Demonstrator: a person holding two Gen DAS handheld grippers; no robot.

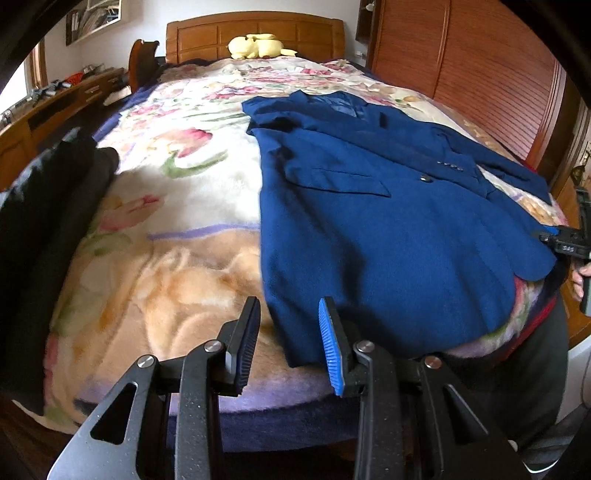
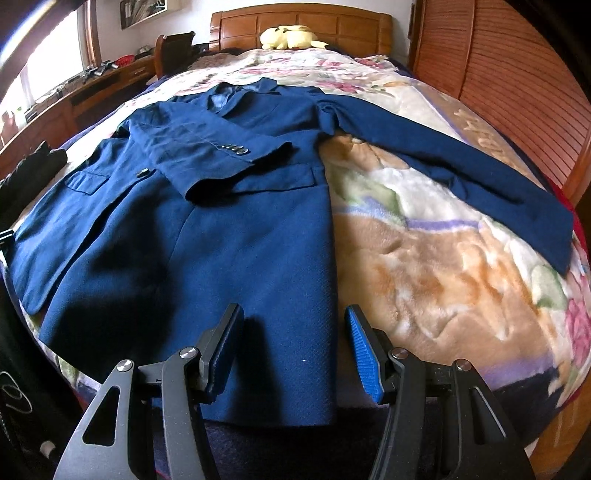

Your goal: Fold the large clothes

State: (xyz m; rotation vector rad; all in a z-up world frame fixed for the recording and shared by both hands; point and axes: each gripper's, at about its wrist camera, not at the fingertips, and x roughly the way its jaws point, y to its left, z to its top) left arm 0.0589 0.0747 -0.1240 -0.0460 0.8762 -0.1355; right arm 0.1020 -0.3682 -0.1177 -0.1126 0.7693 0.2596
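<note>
A navy blue jacket lies flat, front up, on the flowered blanket of the bed. One sleeve is folded across its chest; the other sleeve stretches out to the right. My left gripper hangs open over the jacket's bottom left corner, nothing between its blue pads. My right gripper is open over the hem near the bottom right corner, the cloth lying below its fingers, not pinched. The right gripper's body also shows at the far right of the left wrist view.
A yellow plush toy sits by the wooden headboard. Dark clothing lies on the bed's left edge. Wooden slatted wardrobe doors line the right side, and a cluttered desk stands at the left. A person's dark trouser leg is by the footboard.
</note>
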